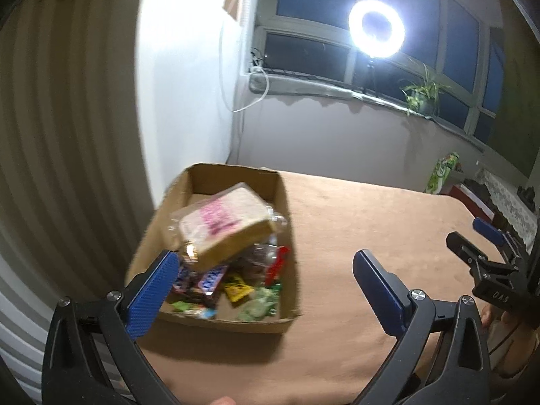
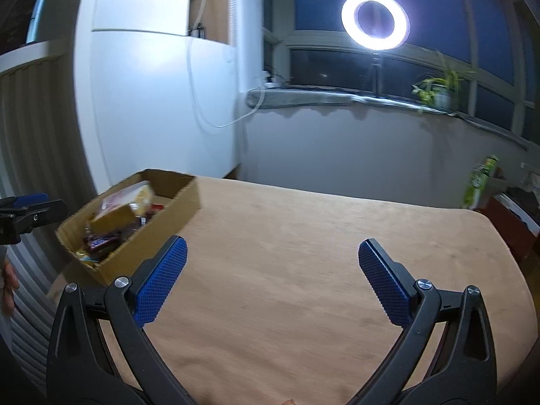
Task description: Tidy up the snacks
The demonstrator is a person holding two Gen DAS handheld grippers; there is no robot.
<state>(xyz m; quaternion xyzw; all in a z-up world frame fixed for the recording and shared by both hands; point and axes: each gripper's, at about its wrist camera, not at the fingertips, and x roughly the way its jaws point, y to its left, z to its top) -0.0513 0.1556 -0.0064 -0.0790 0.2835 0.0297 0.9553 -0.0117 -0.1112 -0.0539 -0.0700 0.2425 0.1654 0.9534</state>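
An open cardboard box stands at the table's left, also in the right wrist view. It holds a clear-wrapped sandwich on top of chocolate bars, a yellow packet and green candies. My left gripper is open and empty, its left finger by the box's near left corner. My right gripper is open and empty over bare table, right of the box; it also shows at the right edge of the left wrist view.
The table has a tan cloth. A ring light and a potted plant stand on the windowsill behind. A green canister and clutter sit past the table's far right. A white cabinet stands left.
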